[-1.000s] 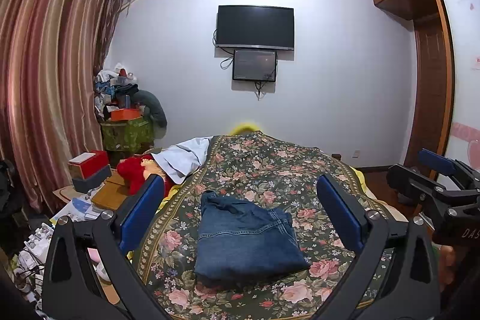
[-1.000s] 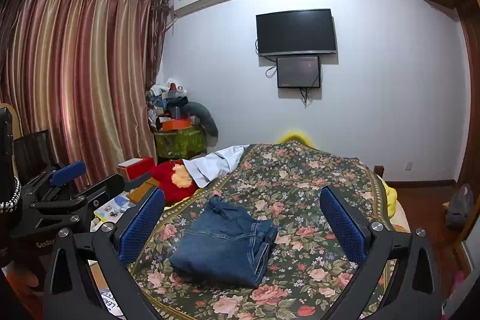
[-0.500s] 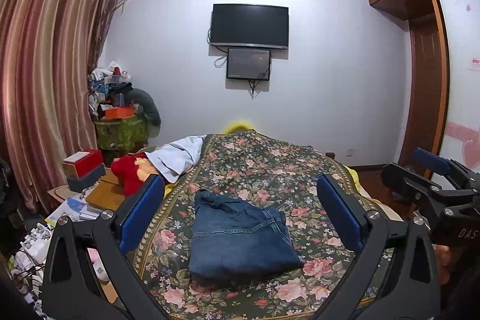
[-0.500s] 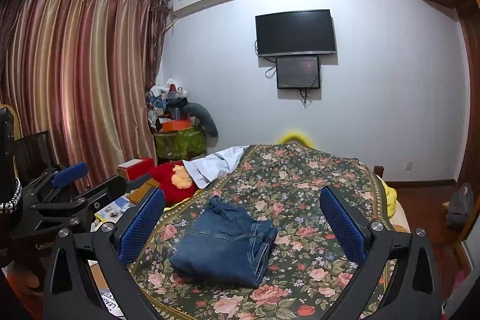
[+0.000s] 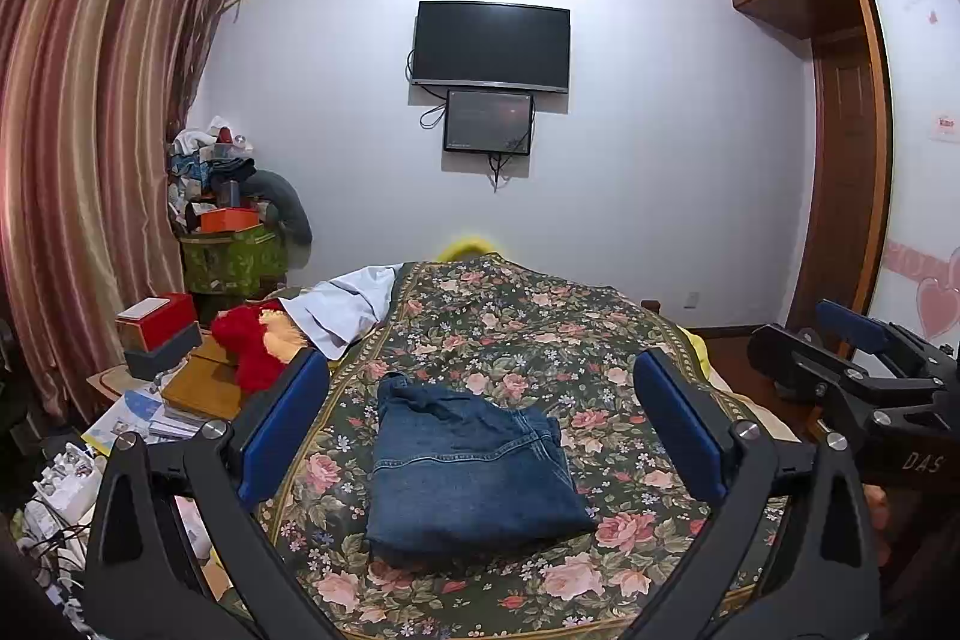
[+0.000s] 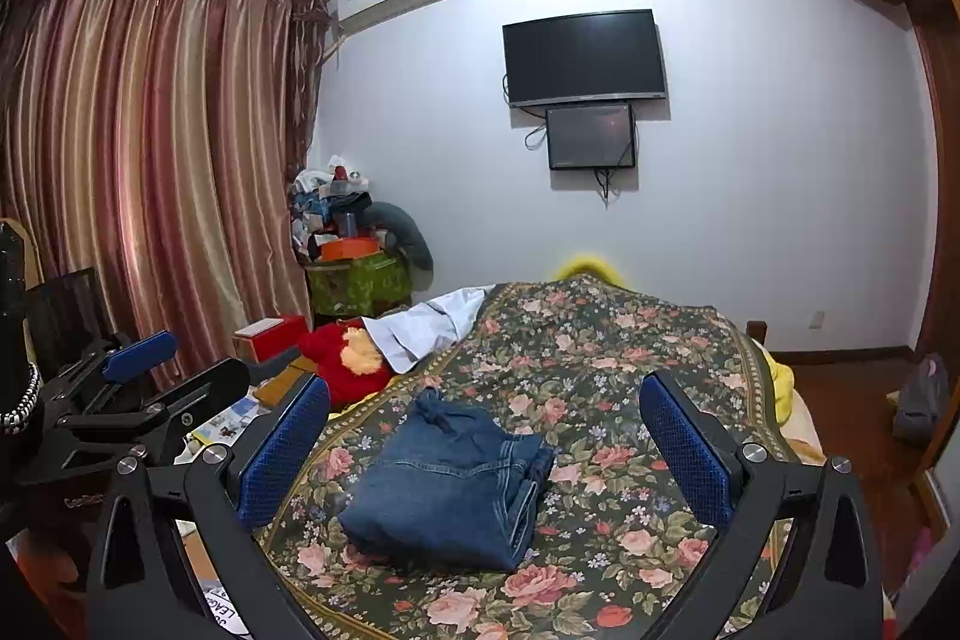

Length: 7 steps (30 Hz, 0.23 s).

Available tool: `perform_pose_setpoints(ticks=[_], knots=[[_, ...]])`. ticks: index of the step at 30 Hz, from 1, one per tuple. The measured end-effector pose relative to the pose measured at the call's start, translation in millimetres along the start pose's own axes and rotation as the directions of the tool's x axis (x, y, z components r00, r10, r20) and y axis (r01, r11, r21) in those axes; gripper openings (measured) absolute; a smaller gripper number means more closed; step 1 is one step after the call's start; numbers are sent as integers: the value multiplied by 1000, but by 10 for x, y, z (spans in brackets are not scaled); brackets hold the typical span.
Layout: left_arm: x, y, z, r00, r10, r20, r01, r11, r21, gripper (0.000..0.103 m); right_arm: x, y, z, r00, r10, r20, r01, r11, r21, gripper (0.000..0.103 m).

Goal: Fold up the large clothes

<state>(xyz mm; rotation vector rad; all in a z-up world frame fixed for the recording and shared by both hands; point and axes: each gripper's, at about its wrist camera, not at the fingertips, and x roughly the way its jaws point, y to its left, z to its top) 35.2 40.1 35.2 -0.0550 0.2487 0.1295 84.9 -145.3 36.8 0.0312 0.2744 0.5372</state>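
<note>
— Two grippers, what are they made of?
— Black plastic frames with blue ribbed pads. The left gripper (image 5: 480, 436) and the right gripper (image 6: 485, 451) both have their jaws spread wide, holding nothing.
— And the garment?
— The folded blue denim jeans (image 5: 471, 472) form a thick, roughly square bundle with stitched seams, lying on the dark floral bedspread (image 5: 540, 334). They sit ahead of the jaws, framed between the pads in each view, apart from them.
— Anything unclear?
— The bundle's near edge is shadowed, and the bed's near end is cut off by the gripper frames.
</note>
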Motion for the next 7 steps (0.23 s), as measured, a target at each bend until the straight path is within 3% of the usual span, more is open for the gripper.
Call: perform_pose_setpoints(ticks=[7], knots=[[21, 13, 5, 1000, 3, -6, -3, 1000, -8, 102, 18, -11, -8, 1000, 0, -4, 0, 1000, 2, 103]])
